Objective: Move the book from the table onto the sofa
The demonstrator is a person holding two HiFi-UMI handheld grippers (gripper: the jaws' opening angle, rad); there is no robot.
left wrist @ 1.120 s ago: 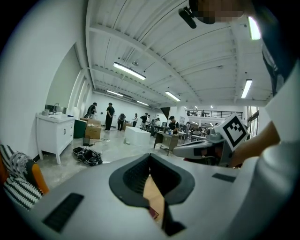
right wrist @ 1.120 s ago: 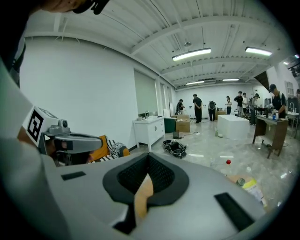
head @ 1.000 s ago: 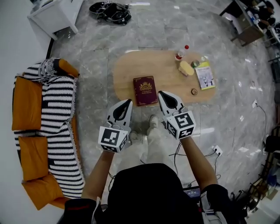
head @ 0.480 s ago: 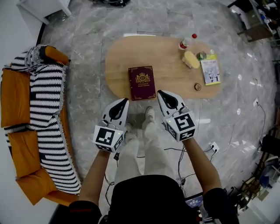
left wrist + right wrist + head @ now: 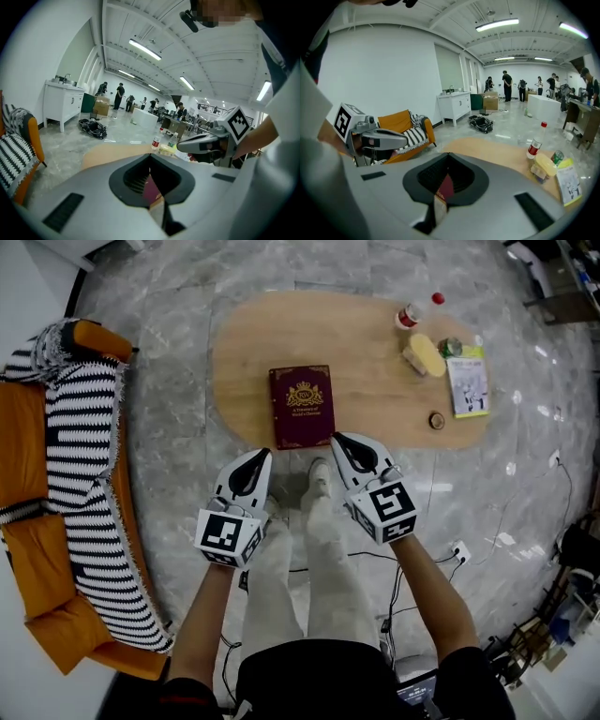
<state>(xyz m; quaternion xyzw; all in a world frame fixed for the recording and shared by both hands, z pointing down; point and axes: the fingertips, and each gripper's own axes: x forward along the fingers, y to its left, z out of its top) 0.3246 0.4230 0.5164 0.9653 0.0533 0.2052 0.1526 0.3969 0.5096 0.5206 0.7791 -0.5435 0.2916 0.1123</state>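
Observation:
A dark red book [image 5: 300, 406] with a gold crest lies flat near the front edge of the oval wooden table [image 5: 375, 390]. Both grippers hover just short of that edge, above the person's legs. My left gripper [image 5: 262, 457] is shut and empty, with its tip near the book's front left corner. My right gripper [image 5: 338, 440] is also shut and empty, close to the book's front right corner. A sliver of the book [image 5: 151, 190] shows past the left gripper's [image 5: 150, 157] closed jaws, and the book [image 5: 444, 187] shows likewise past the right gripper [image 5: 449, 154]. The orange sofa [image 5: 28, 456] stands at the left.
A black-and-white striped throw [image 5: 80, 446] covers the sofa. On the table's right end stand a red-capped bottle [image 5: 415, 312], a yellow packet [image 5: 427, 354], a can [image 5: 451, 347], a booklet [image 5: 467, 385] and a small round object [image 5: 436, 419]. Cables [image 5: 412, 559] lie on the marble floor.
Both grippers have sunk and come closer to the table's front edge and the book. The head view has shifted, so the sofa sits further left. Jaws stayed shut.

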